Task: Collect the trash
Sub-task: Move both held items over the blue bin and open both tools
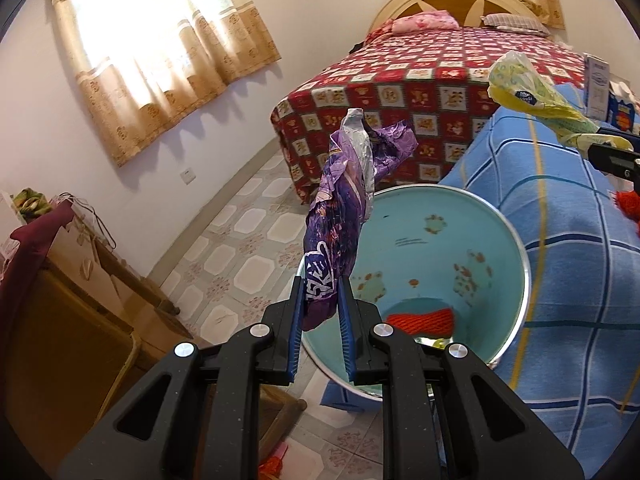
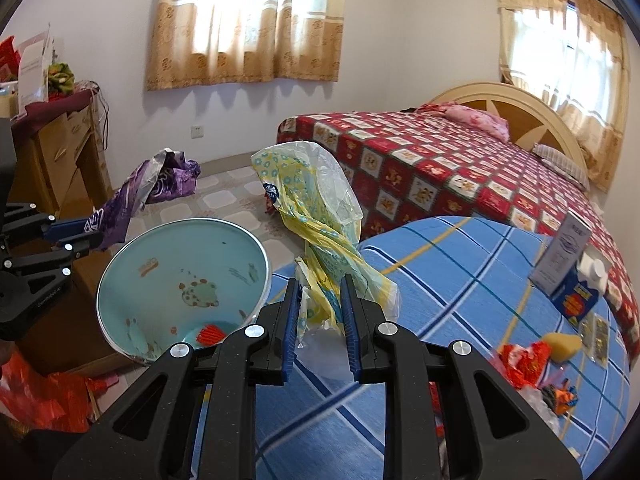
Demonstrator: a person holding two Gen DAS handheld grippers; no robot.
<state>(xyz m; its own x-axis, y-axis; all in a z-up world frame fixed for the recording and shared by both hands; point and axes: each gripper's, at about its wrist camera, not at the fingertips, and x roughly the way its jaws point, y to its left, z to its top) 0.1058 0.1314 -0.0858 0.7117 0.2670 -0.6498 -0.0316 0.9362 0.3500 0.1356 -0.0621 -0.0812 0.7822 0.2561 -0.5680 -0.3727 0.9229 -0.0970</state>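
Two grippers each carry a piece of trash above a pale blue bin (image 1: 460,240). Farthest left stands a wooden cabinet (image 2: 60,152) under a maroon cloth. Next comes the left gripper (image 1: 320,284), its blue-padded jaws pinching the lower end of a crumpled purple wrapper (image 1: 344,204), which rises above the near rim of the bin. At the bottom of the bin lies a piece of red mesh (image 1: 420,320). Beside the bin's right side, the right gripper (image 2: 320,284) has its jaws closed on a twisted yellow patterned plastic bag (image 2: 320,216), held over the edge of a blue checked cloth (image 2: 460,280). Farther right on that cloth sit a carton (image 2: 568,264), a red wrapper (image 2: 524,364) and other small scraps, and behind them stretches a bed (image 2: 440,168) with a red checked cover.
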